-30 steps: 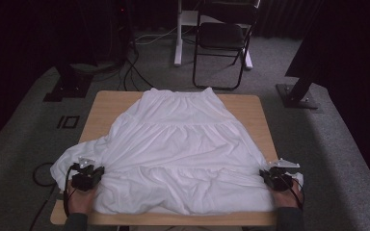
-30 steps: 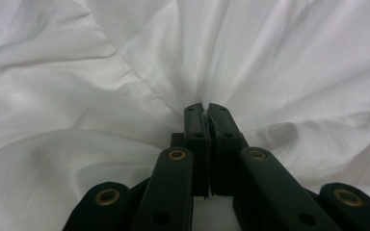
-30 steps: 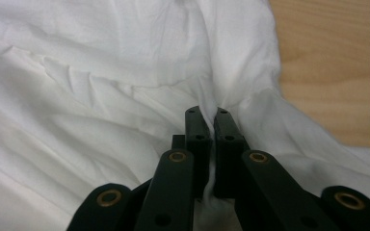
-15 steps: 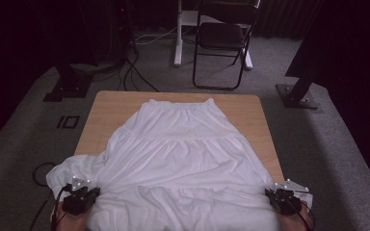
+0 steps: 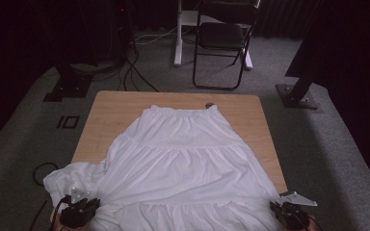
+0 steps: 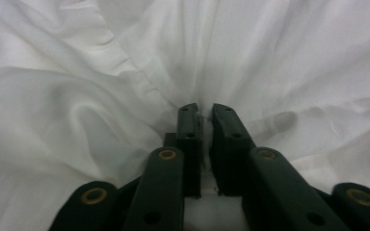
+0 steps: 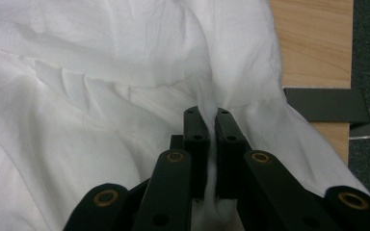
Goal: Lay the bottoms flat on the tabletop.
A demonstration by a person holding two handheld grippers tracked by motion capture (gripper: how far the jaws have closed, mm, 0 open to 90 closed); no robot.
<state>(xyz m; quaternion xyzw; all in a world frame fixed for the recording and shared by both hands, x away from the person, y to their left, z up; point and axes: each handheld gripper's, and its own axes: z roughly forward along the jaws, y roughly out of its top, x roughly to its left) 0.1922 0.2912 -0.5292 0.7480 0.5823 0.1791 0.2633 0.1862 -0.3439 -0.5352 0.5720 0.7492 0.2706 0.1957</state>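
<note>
A white tiered skirt (image 5: 188,159) lies spread on the wooden table (image 5: 111,110), waistband at the far end and hem at the near edge. My left gripper (image 5: 79,211) is at the hem's near-left corner. Its jaws (image 6: 204,109) have just been opening a little, and a thin fold of the skirt (image 6: 270,57) still sits pinched in the narrow gap. At the near-right corner my right gripper (image 5: 286,211) stays shut, with the skirt's (image 7: 101,72) hem bunched between its tips (image 7: 211,113).
Some cloth hangs off the table's near-left corner (image 5: 60,180). A small dark object (image 5: 209,104) lies by the waistband. Beyond the table stand a folding chair (image 5: 221,43), a white desk leg (image 5: 178,33), floor cables (image 5: 135,72) and two stand bases (image 5: 67,89), (image 5: 296,96).
Both grippers have moved toward the near edge and dragged the skirt with them. The waistband has slid away from the far edge, baring more wood there.
</note>
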